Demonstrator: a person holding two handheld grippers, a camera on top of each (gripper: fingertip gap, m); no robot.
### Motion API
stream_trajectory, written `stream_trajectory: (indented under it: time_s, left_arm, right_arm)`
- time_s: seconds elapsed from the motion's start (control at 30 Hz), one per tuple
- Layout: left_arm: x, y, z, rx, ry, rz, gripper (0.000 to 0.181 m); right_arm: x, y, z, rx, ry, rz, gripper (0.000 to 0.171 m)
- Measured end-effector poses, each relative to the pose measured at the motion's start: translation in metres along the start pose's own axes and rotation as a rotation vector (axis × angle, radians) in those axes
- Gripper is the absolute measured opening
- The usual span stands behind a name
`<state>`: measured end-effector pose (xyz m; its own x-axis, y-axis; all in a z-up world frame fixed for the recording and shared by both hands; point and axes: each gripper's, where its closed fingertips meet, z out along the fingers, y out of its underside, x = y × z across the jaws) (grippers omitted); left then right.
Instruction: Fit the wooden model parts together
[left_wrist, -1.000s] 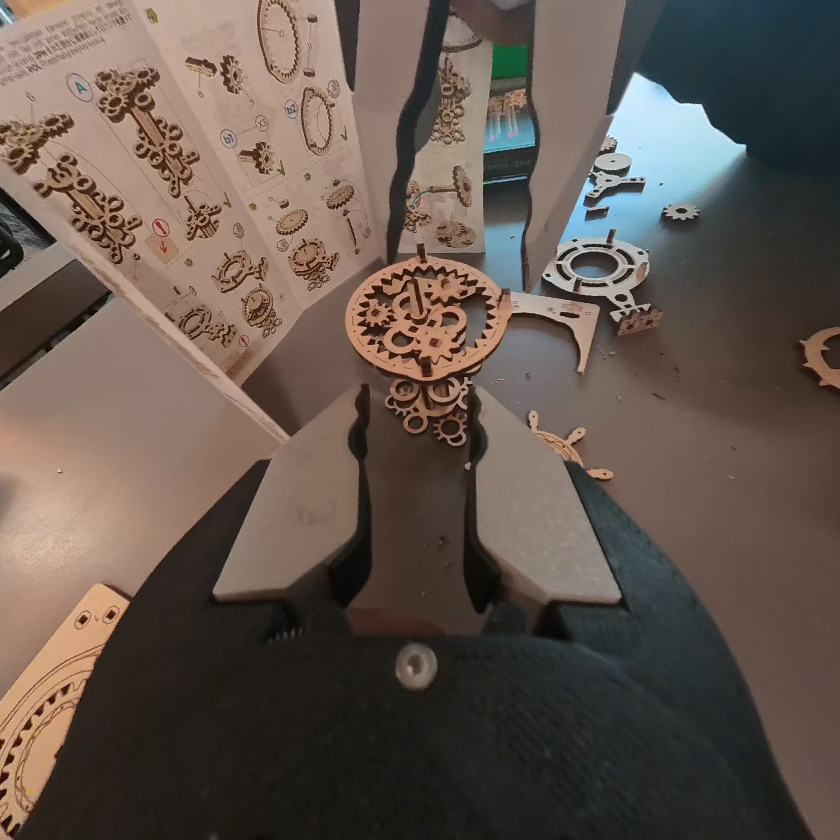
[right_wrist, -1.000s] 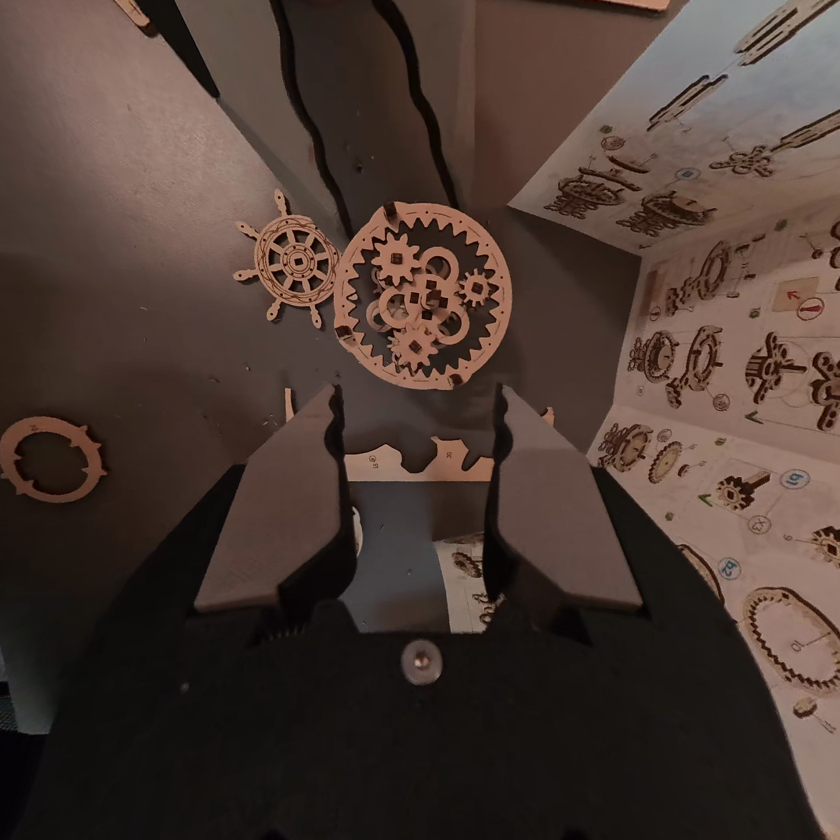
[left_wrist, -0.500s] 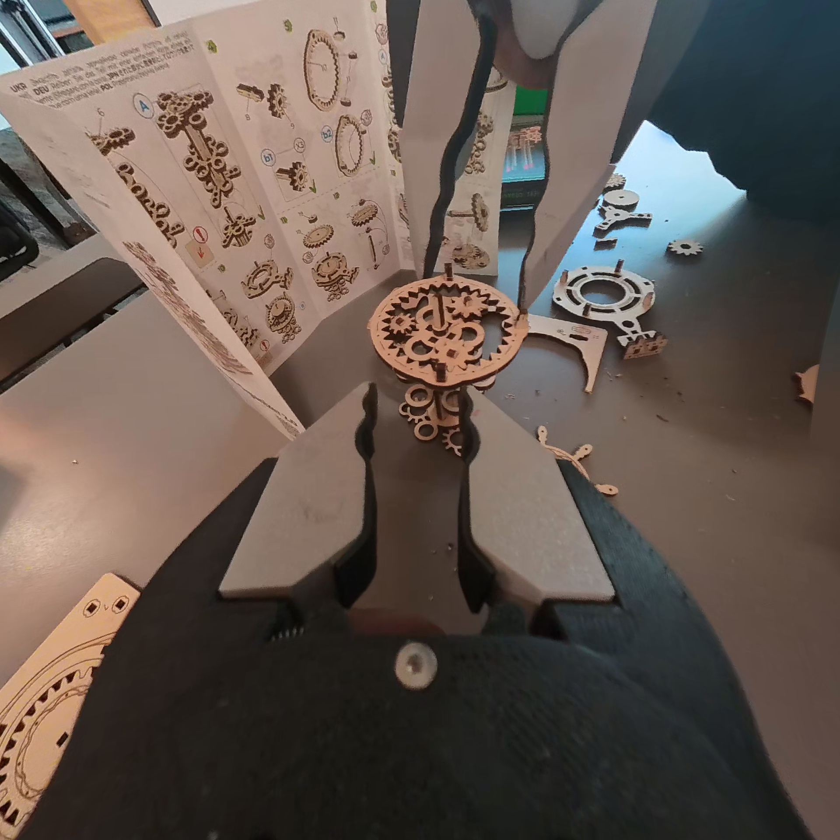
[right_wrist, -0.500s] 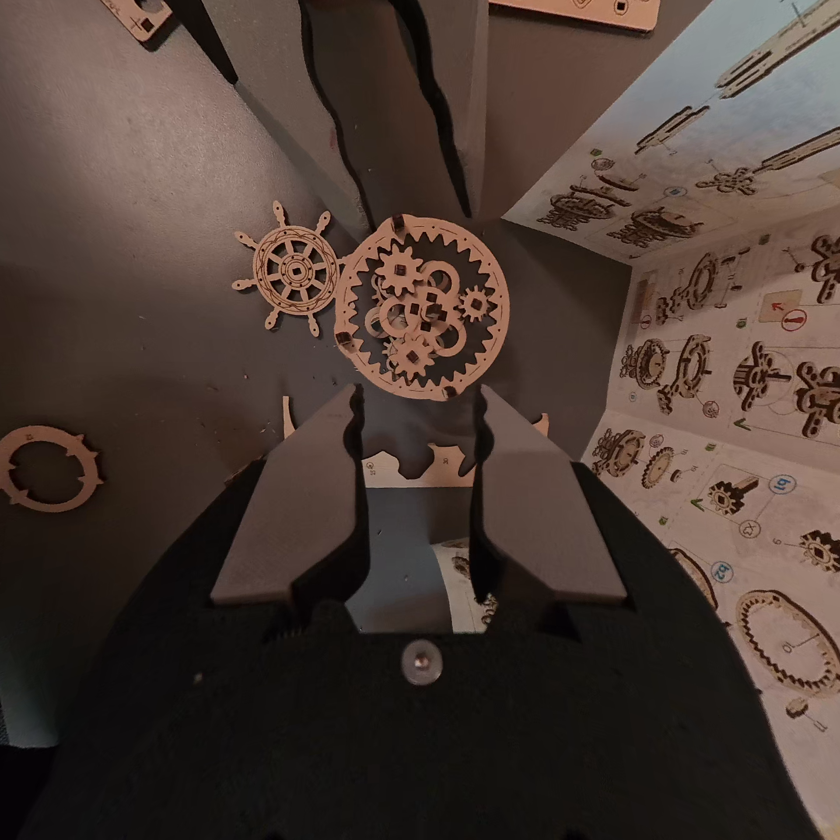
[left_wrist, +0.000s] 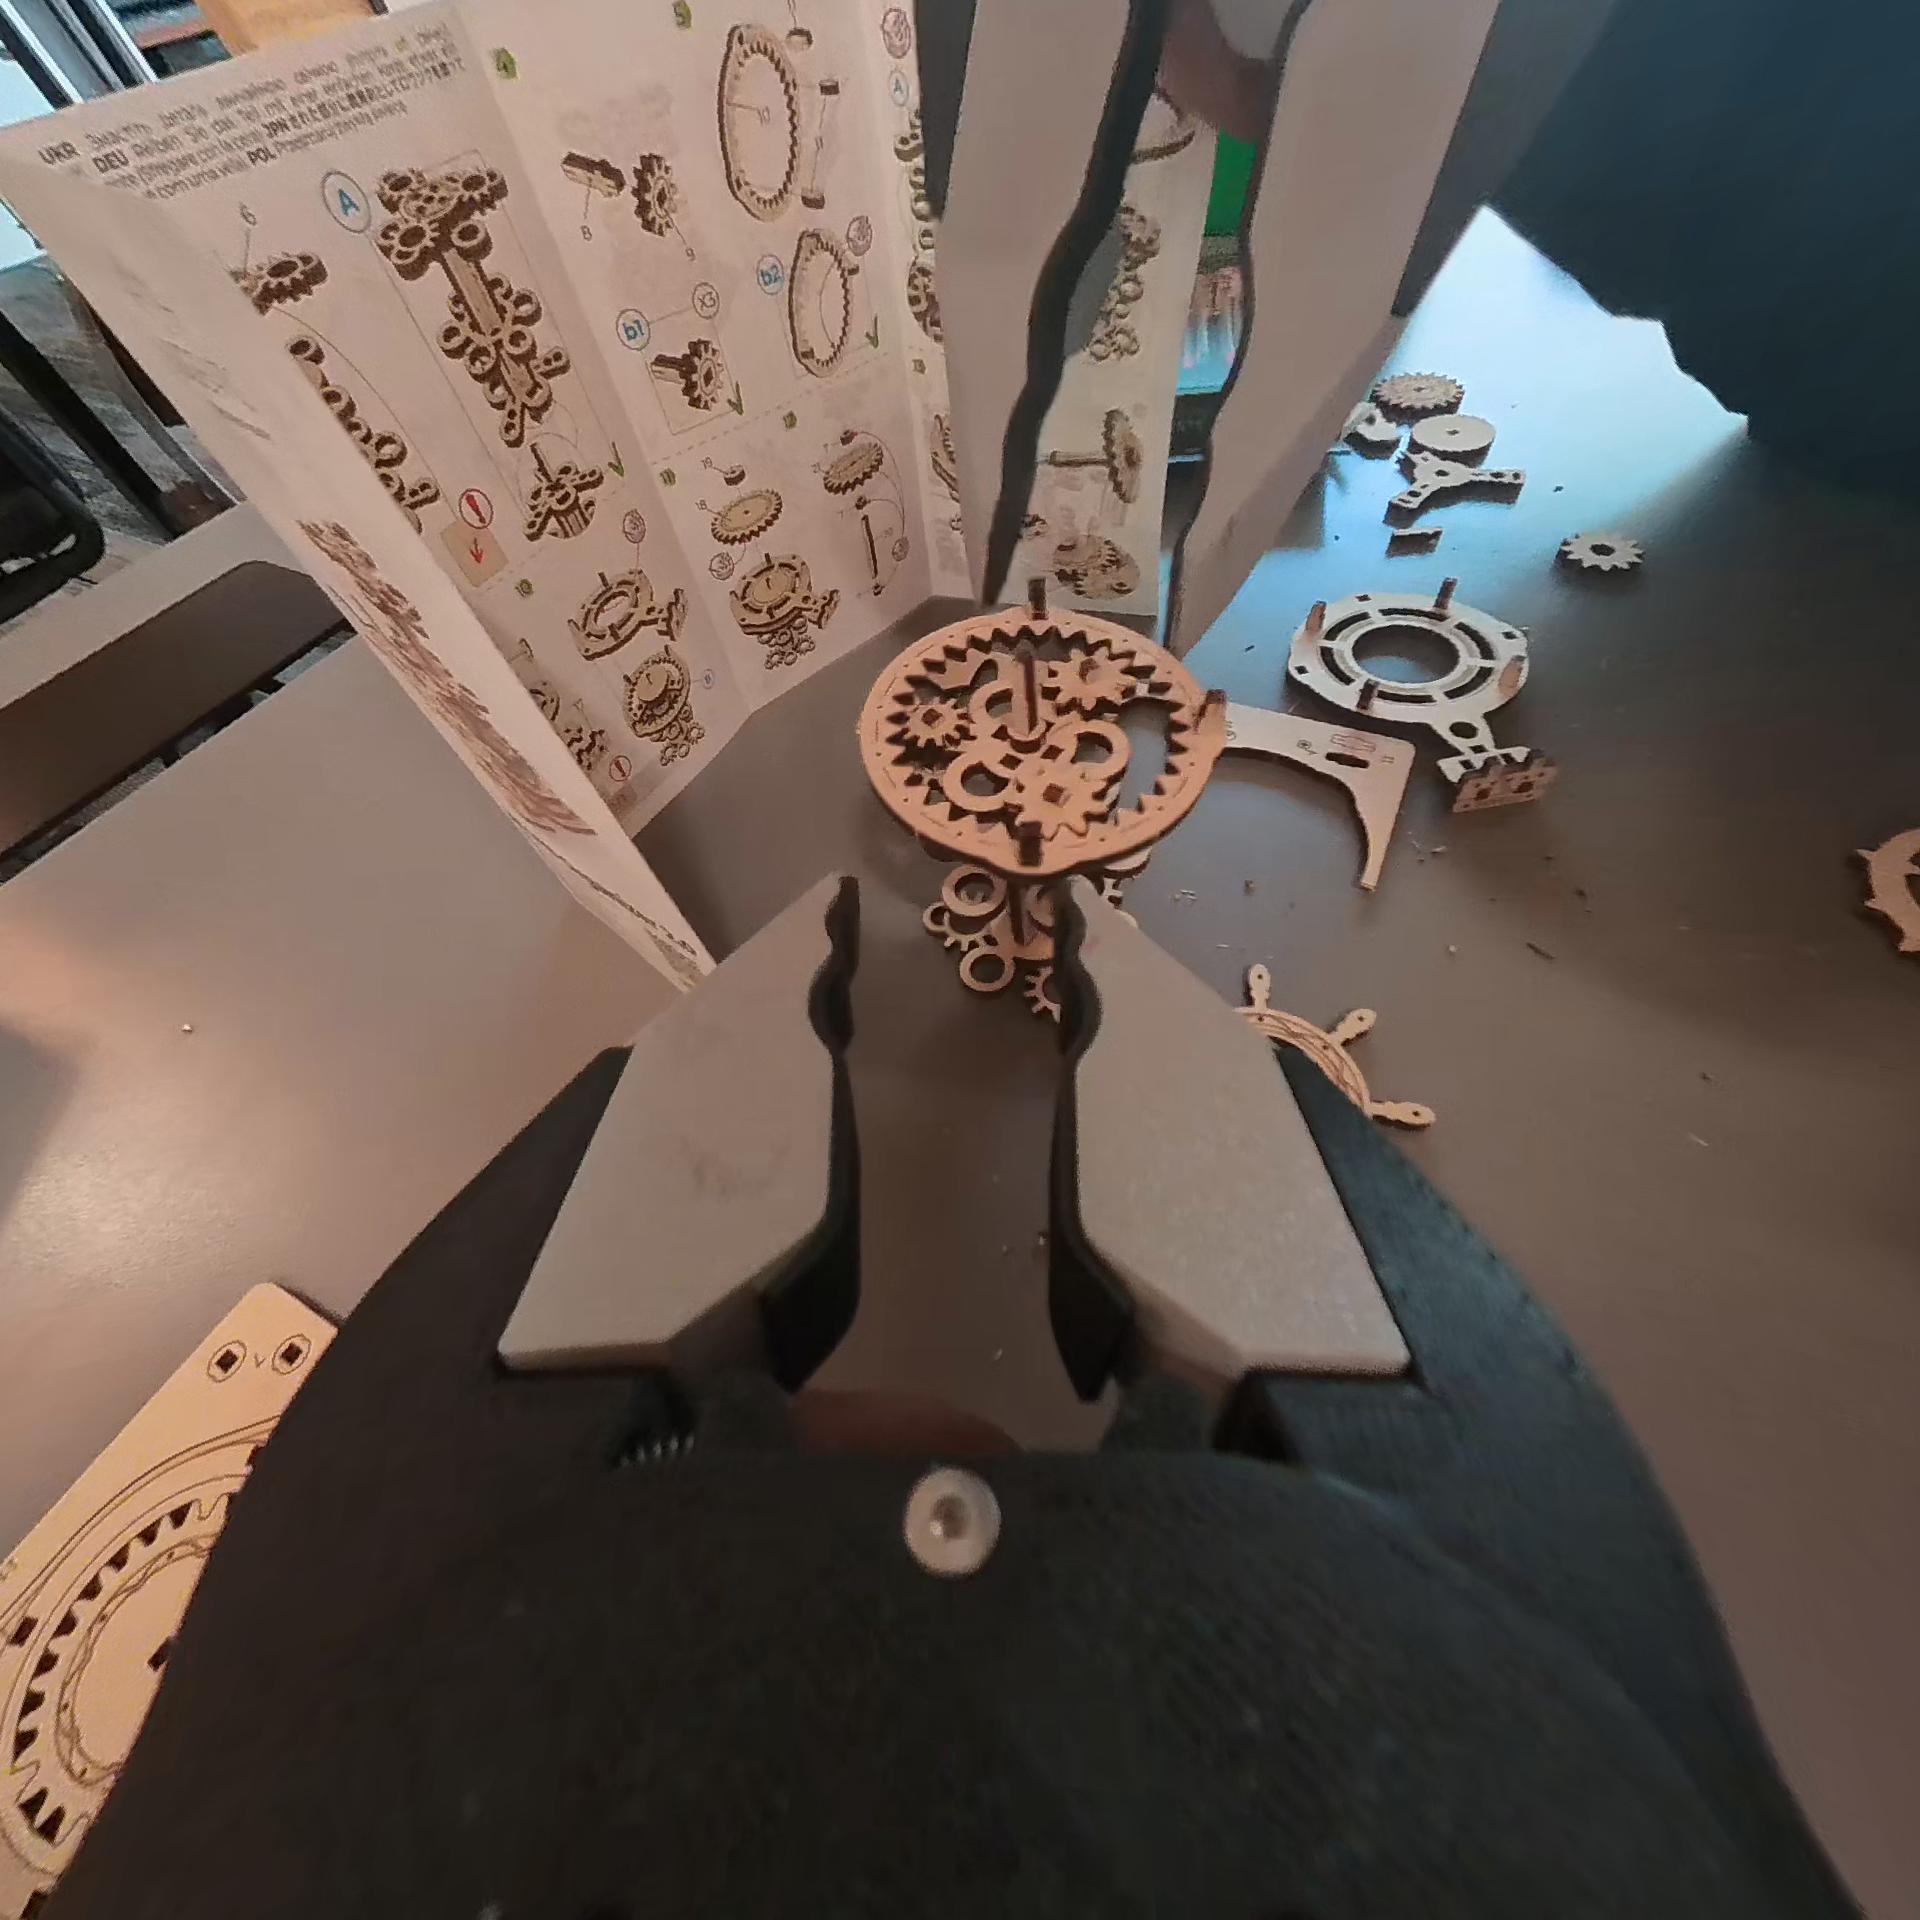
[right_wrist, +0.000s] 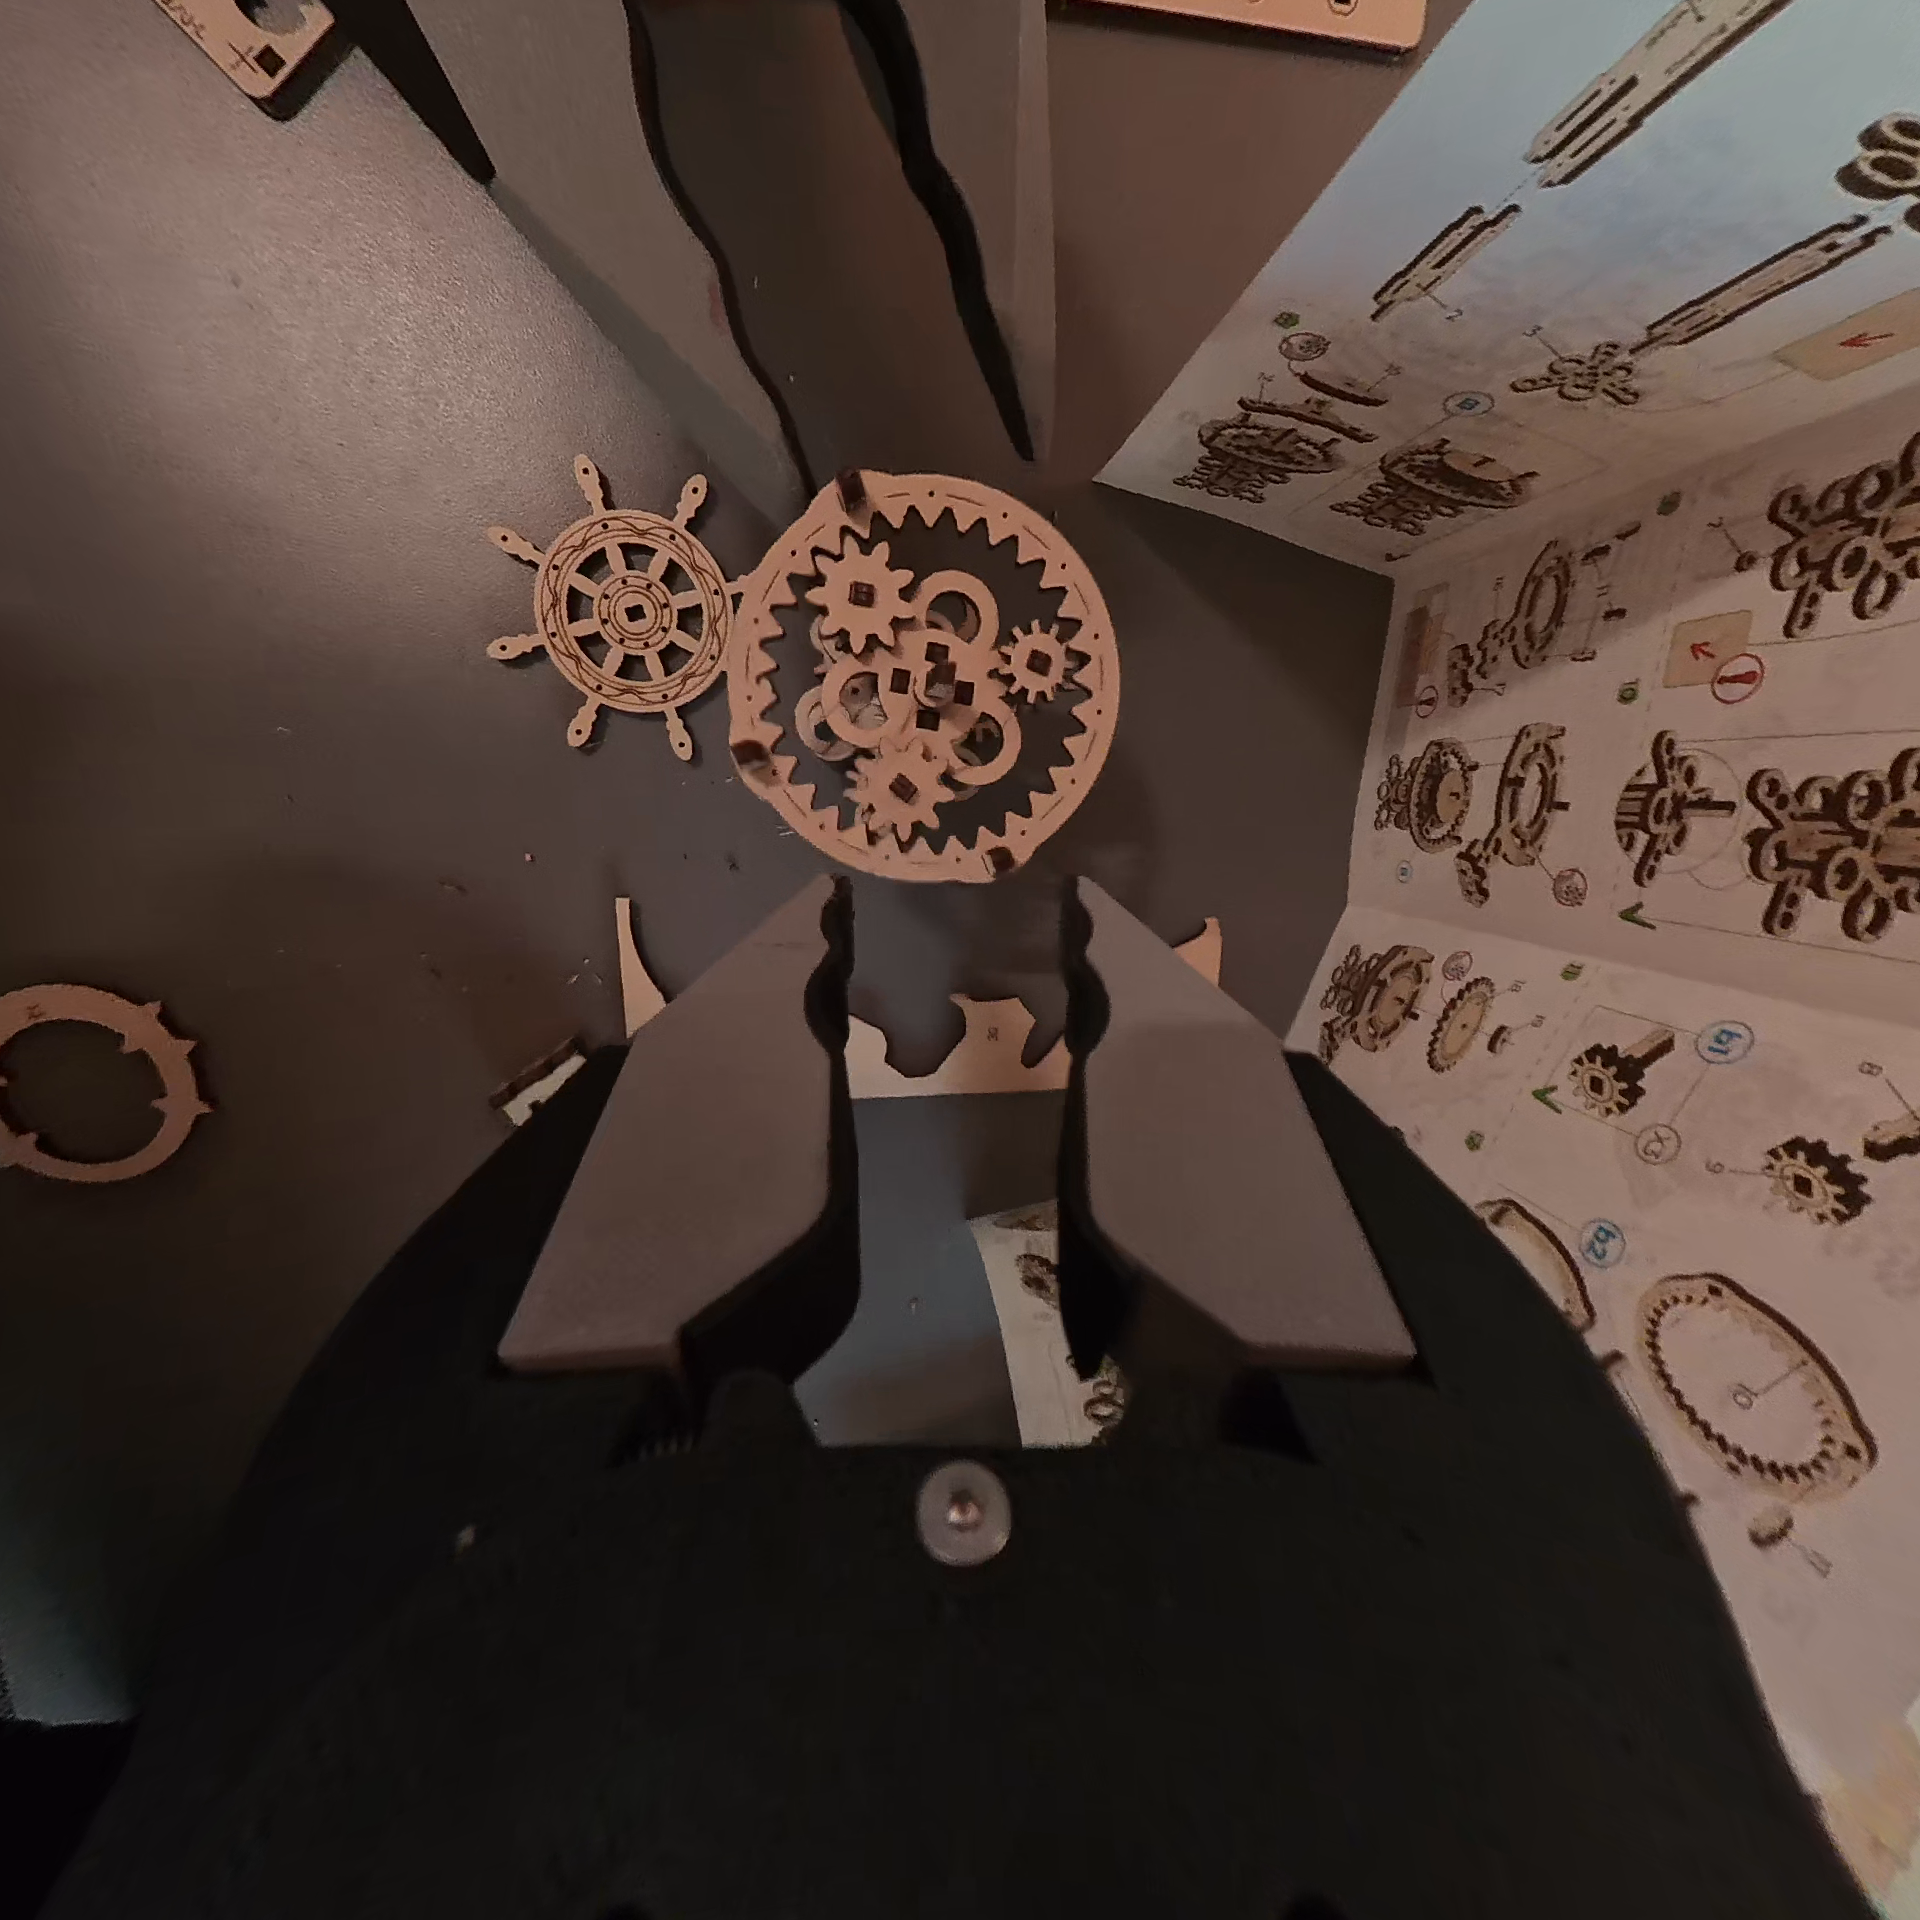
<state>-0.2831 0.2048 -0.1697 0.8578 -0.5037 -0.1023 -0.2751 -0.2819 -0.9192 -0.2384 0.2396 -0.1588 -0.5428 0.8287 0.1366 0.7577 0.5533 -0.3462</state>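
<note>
A wooden gear assembly (left_wrist: 1034, 748) stands upright on the grey table: a toothed ring with small gears inside, on a short stem with a looped base. Seen from above in the right wrist view (right_wrist: 925, 686), it lies between both grippers. My left gripper (left_wrist: 961, 925) is low at the base, jaws a little apart, nothing clamped; its right fingertip (left_wrist: 1086, 966) is next to the base loops. My right gripper (right_wrist: 956, 904) hangs over the ring's far rim, jaws a little apart and empty. It shows from above in the left wrist view (left_wrist: 1086, 603).
A folded instruction sheet (left_wrist: 520, 416) stands behind and left of the assembly. Loose parts lie on the table (left_wrist: 1662, 1143): a ship's wheel (right_wrist: 631, 613), a curved flat piece (left_wrist: 1340, 769), a ring frame with pegs (left_wrist: 1403, 655), a notched ring (right_wrist: 88, 1081), small gears (left_wrist: 1444, 436). A wooden sheet (left_wrist: 125, 1558) lies near left. The left gripper's tips are roughly 7 cm from the right gripper's.
Both grippers' jaws have narrowed, the right one most. The right gripper has come closer over the ring's rim. The assembly has stayed in place.
</note>
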Motion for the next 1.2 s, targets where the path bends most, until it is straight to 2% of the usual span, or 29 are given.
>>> stream_trajectory:
  time_s: [0.03,0.33,0.47,0.57,0.67,0.8,0.9,1.1,1.2]
  left_arm:
    - [0.000,0.000,0.000,-0.003,0.003,0.001,0.035]
    - [-0.003,0.004,-0.001,-0.029,-0.010,0.013,0.040]
    - [-0.008,0.005,-0.004,-0.041,-0.011,-0.010,0.047]
    - [-0.014,0.013,-0.006,-0.095,-0.025,-0.030,0.058]
    - [-0.021,0.020,-0.008,-0.138,-0.049,-0.041,0.061]
    - [-0.027,0.019,-0.014,-0.140,-0.059,-0.058,0.061]
    - [-0.030,0.021,-0.015,-0.148,-0.072,-0.051,0.061]
    - [-0.025,0.021,-0.017,-0.163,-0.053,0.015,0.061]
    - [-0.026,0.020,-0.020,-0.156,-0.038,0.015,0.061]
  right_arm:
    - [0.001,0.001,-0.002,0.002,0.007,0.003,0.038]
    - [0.027,0.009,-0.055,0.075,0.167,0.076,0.040]
    - [0.041,0.011,-0.099,0.205,0.247,0.185,0.039]
    - [0.039,0.027,-0.116,0.277,0.256,0.302,0.046]
    - [0.018,0.057,-0.110,0.291,0.203,0.419,0.051]
    - [-0.007,0.112,-0.084,0.257,0.226,0.558,0.054]
    - [-0.015,0.143,-0.070,0.317,0.254,0.643,0.054]
    - [0.010,0.191,-0.082,0.545,0.429,0.680,0.055]
    - [0.022,0.198,-0.095,0.669,0.479,0.677,0.059]
